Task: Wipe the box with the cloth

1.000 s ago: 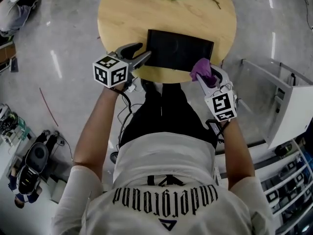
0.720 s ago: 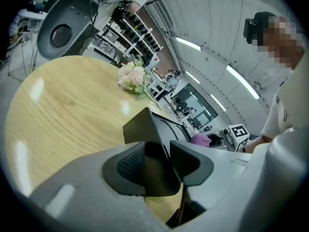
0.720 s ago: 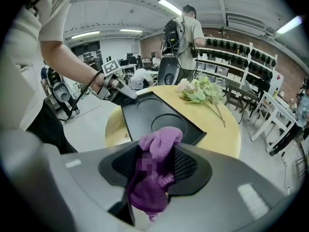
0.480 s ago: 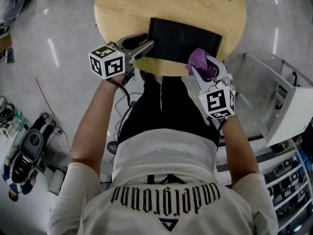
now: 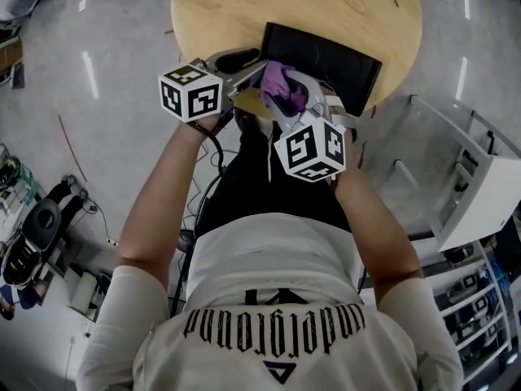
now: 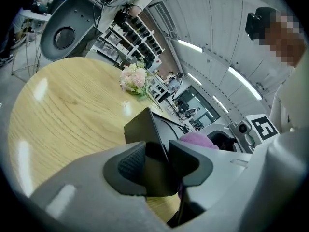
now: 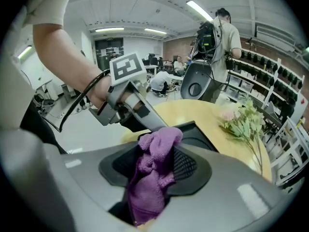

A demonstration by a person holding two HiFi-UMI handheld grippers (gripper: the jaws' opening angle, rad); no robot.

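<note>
Head view hides the box's [image 5: 335, 59] near left corner under my right claw [image 5: 285, 96], clamped tight on the purple cloth [image 5: 275, 81] right at that corner, while my left claw [image 6: 159, 161], jaws just closing in, pinches the box's left edge between its pads [image 6: 131, 164] on the wooden surface [image 5: 220, 15].

A round, pale wooden counter [image 5: 220, 15] carries a flat black box [image 5: 326, 55] at its near edge and a spray of pale flowers [image 6: 133, 79] at its far side.
</note>
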